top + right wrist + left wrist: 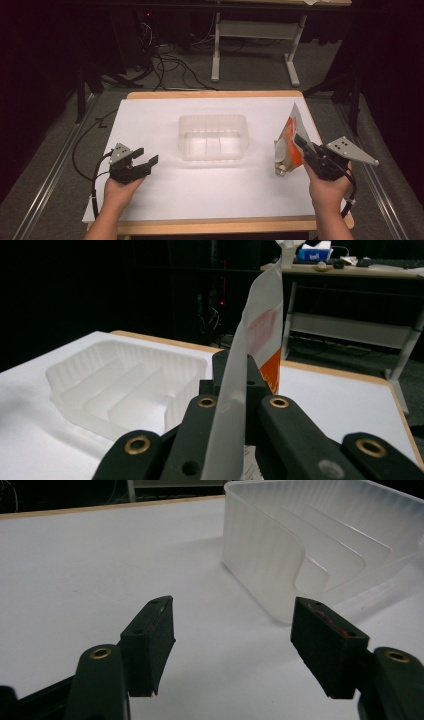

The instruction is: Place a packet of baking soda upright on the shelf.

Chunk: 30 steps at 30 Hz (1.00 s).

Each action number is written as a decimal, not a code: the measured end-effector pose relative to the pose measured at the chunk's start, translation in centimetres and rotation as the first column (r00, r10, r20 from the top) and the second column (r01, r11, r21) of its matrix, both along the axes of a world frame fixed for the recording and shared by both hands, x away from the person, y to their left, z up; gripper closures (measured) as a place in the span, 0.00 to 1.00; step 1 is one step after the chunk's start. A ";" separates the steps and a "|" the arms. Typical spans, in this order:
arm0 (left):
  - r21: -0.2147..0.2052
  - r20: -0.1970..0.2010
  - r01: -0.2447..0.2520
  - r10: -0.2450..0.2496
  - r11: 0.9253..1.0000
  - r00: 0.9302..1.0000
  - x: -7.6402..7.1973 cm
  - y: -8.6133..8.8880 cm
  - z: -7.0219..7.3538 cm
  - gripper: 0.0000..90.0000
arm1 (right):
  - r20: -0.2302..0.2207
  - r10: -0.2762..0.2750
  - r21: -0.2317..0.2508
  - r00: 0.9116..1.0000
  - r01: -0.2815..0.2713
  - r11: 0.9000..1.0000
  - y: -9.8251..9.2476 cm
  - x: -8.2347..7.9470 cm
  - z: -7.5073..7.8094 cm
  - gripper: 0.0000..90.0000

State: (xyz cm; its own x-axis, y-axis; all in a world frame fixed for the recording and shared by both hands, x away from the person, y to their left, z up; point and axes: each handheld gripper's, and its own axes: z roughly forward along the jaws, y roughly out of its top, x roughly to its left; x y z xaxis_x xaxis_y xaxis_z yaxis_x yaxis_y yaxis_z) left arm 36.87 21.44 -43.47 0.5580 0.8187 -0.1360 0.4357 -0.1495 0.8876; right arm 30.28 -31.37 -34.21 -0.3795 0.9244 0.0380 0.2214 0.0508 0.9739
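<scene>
Right gripper (301, 142), lower right of the high view, has its 2 jaws clamped on an orange-and-white snack pouch (287, 148), lifted off the white tabletop (210, 185) w/ its tip pointing up. Left gripper (145, 159), lower left, jaws spread wide, nothing between 'em. Clear plastic tray (213, 137) w/ dividers sits centre frame, between both.
</scene>
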 end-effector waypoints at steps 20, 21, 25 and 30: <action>0.030 0.002 0.025 -0.025 0.999 1.000 -0.3 -0.5 0.0 0.35 | 0.033 0.091 -0.055 0.995 -0.089 0.995 5.8 3.3 5.2 1.00; 0.030 0.003 0.026 -0.026 0.999 1.000 -0.3 -0.5 0.0 0.35 | 0.034 0.097 -0.057 0.995 -0.095 0.994 6.1 3.4 5.4 1.00; 0.033 0.004 0.025 -0.025 0.999 1.000 -0.3 -0.4 0.0 0.35 | 0.038 0.121 -0.061 0.992 -0.119 0.991 7.7 4.0 6.1 1.00; 0.031 0.007 0.023 -0.024 0.999 1.000 -0.3 -0.3 0.1 0.35 | 0.039 0.154 -0.068 0.987 -0.151 0.986 9.7 4.8 6.5 1.00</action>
State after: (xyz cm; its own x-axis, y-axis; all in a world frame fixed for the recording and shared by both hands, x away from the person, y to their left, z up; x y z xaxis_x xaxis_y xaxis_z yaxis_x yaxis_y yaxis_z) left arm 36.58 21.11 -43.38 0.5780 0.8090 -0.1071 0.4254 -0.1868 0.8855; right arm 35.06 -21.70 -27.73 -0.5161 0.8556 -0.0393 0.1636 0.1435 0.9760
